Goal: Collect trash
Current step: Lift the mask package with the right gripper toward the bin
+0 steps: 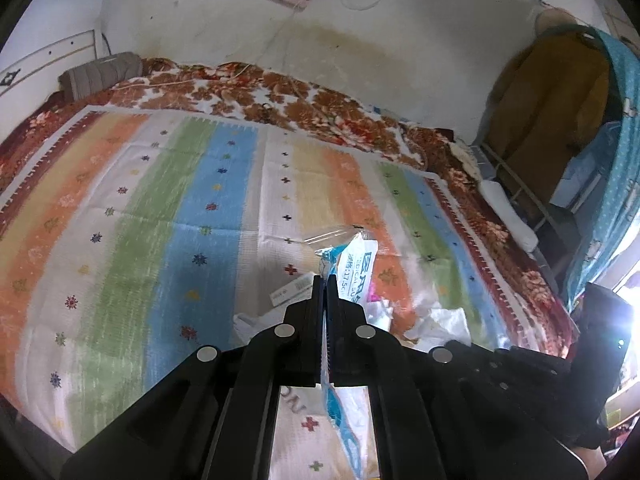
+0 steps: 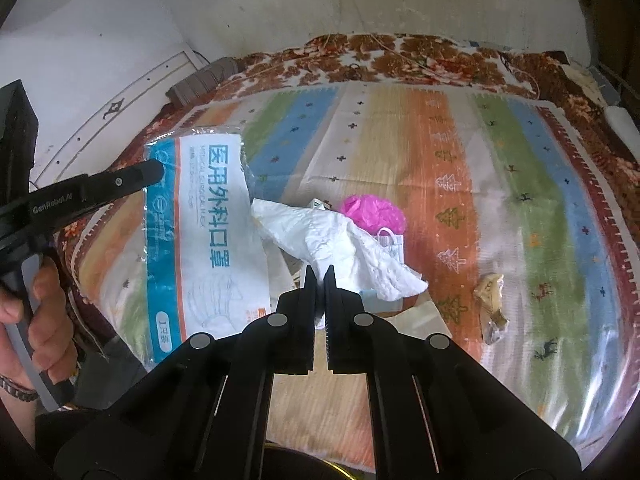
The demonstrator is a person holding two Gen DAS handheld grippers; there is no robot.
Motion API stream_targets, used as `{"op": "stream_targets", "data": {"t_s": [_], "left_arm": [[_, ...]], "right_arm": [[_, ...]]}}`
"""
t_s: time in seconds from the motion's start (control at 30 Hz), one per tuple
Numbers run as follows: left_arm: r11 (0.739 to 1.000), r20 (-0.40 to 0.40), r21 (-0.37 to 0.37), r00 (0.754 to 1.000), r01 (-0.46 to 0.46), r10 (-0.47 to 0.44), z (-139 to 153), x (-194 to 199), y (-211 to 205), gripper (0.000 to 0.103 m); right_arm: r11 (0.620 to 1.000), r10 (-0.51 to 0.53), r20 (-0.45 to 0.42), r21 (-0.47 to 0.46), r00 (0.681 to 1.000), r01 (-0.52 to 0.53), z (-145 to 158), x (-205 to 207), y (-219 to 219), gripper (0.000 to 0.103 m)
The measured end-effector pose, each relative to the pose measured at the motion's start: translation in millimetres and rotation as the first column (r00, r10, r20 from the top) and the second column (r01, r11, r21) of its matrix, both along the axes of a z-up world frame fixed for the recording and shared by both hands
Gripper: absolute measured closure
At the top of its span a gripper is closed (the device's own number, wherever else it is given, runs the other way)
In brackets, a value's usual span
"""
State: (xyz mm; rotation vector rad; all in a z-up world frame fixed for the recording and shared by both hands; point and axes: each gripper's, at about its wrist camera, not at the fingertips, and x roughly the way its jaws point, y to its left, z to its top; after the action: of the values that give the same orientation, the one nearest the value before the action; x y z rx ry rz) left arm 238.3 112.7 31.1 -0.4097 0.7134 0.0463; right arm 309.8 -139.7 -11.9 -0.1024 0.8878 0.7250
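Fingers of the left gripper (image 1: 324,280) are seen pressed together on the edge of a mask packet (image 2: 208,232), a flat plastic wrapper printed in white and blue, which is held up above the bed; in the right wrist view the same gripper (image 2: 160,168) is seen from the side with the packet hanging from its tip. The right gripper (image 2: 319,272) is nearly closed on a fold of the crumpled white tissue (image 2: 332,248), though whether the tissue is lifted or is resting on the pile cannot be told. Just beyond the tissue a pink plastic wad (image 2: 374,210) and some small paper scraps are gathered together, and a crumpled beige wrapper (image 2: 492,304) lies apart to the right. No bin or bag is shown, so the task is judged to be at an early stage: 2 pieces are gripped, none is seen deposited, and at least 2 more remain to be picked up. The litter lies on a striped mat (image 2: 400,128) in orange, green, blue and cream, spread over a brown floral blanket (image 1: 280,92) on a bed against a stained white wall (image 1: 360,52).
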Motion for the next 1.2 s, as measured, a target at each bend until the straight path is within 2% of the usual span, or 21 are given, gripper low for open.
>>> {"op": "stream_targets", "data": {"t_s": [0.5,0.83,1.2], "left_arm": [[0.997,0.065,0.032,0.995,0.069,-0.071,32,-63,-35,0.103],[0.994,0.083,0.05,0.991,0.099,-0.103,39,-95,-54,0.103],[0.99,0.063,0.065,0.989,0.127,-0.131,32,-128,-71,0.102]], "right_arm": [[0.999,0.04,0.056,0.029,0.998,-0.041,32,-68,-13,0.1],[0.998,0.052,0.077,0.026,0.996,-0.054,40,-104,-32,0.1],[0.998,0.053,0.071,0.022,0.996,-0.055,38,-146,-59,0.1]]}}
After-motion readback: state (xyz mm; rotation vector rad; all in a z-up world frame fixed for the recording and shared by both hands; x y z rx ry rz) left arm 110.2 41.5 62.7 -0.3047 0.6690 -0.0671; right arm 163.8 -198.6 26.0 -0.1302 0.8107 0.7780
